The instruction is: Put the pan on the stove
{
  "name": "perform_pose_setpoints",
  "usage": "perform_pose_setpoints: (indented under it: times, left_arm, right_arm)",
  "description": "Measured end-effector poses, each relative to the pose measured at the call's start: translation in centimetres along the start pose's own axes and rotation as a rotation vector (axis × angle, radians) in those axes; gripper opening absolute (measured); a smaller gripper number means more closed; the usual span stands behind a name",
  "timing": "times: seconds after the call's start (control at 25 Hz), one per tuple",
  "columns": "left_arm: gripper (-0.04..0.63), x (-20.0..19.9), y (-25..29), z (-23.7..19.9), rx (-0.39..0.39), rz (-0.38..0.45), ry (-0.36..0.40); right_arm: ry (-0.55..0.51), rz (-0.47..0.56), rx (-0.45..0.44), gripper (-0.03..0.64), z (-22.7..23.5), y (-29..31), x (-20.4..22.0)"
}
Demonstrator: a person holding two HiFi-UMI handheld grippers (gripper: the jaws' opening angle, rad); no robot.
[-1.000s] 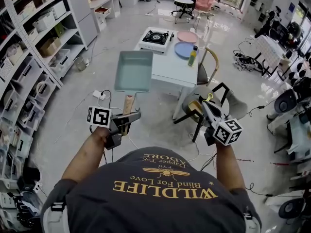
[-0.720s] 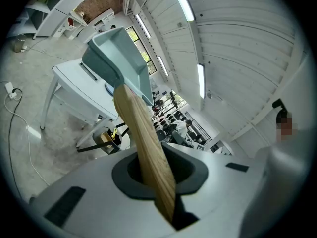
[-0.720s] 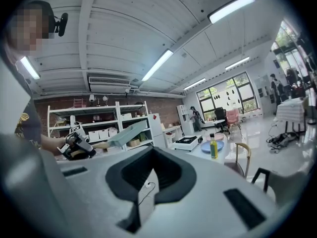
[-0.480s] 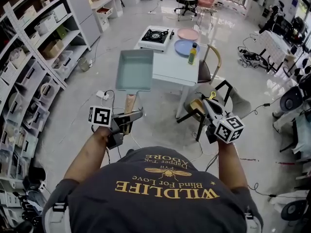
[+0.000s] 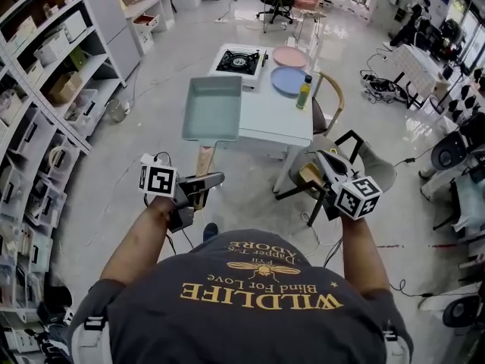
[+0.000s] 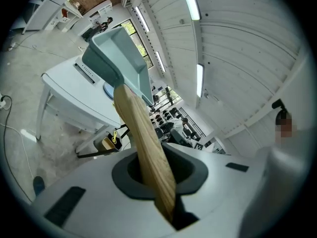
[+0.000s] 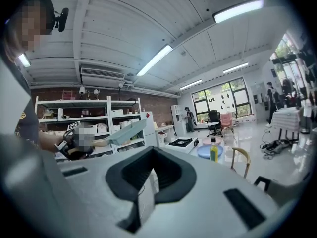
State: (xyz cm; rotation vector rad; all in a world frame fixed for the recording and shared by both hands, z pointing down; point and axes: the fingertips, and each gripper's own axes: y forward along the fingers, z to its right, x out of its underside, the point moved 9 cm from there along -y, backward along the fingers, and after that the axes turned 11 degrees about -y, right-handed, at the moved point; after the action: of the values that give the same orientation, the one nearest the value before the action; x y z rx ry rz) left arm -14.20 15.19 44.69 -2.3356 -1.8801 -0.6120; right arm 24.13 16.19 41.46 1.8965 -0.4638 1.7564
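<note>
A rectangular pale-teal pan (image 5: 212, 108) with a wooden handle (image 5: 203, 160) is carried in the air, short of the white table (image 5: 273, 116). My left gripper (image 5: 198, 184) is shut on the handle's end. In the left gripper view the wooden handle (image 6: 143, 143) runs up out of the closed jaws to the pan (image 6: 116, 63). The black-topped stove (image 5: 241, 61) sits at the table's far left corner. My right gripper (image 5: 327, 165) hangs to the right over a chair, shut with nothing in it. The right gripper view also catches the pan (image 7: 130, 131) and the stove (image 7: 182, 143).
A pink plate (image 5: 291, 56), a blue plate (image 5: 288, 80) and a yellow-green bottle (image 5: 304, 91) share the table. A wooden chair (image 5: 327, 105) stands at its right side, a dark-framed seat (image 5: 333, 154) below my right gripper. Storage shelves (image 5: 45, 89) line the left. Cables lie on the floor.
The view has drifted toward the table, with shelves and stove shifting slightly in frame. The pan stays gripped by its handle in the left gripper. The right gripper barely moved.
</note>
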Motion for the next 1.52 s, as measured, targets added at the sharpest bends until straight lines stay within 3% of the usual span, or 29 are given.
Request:
perform_pose_setpoints:
  times: [0.4,0.68,1.16,1.52]
  left_arm:
    - [0.043,-17.8,-6.7,-6.5,0.040,-0.134,0.056]
    - [0.043,-26.9,-9.4,-10.5,0.067,-0.166,0.063]
    - [0.048,-32.7,-8.0,-14.0,0.070,-0.124,-0.004]
    - [0.057,-36.4,2.0,-13.9,-0.009,-0.032,-0.010]
  right_arm:
    - [-0.022,-0.025,0.117,0.000,-2.0,17.4,-4.8]
    - [-0.022,-0.039,0.153,0.000,-1.7,27.3,-6.6]
    - [-0.018,-0.082,0.103,0.000,3.1,34.0,-7.4]
    - [0.026,-0.023,-0.044,0.000,15.5,37.7,-4.9]
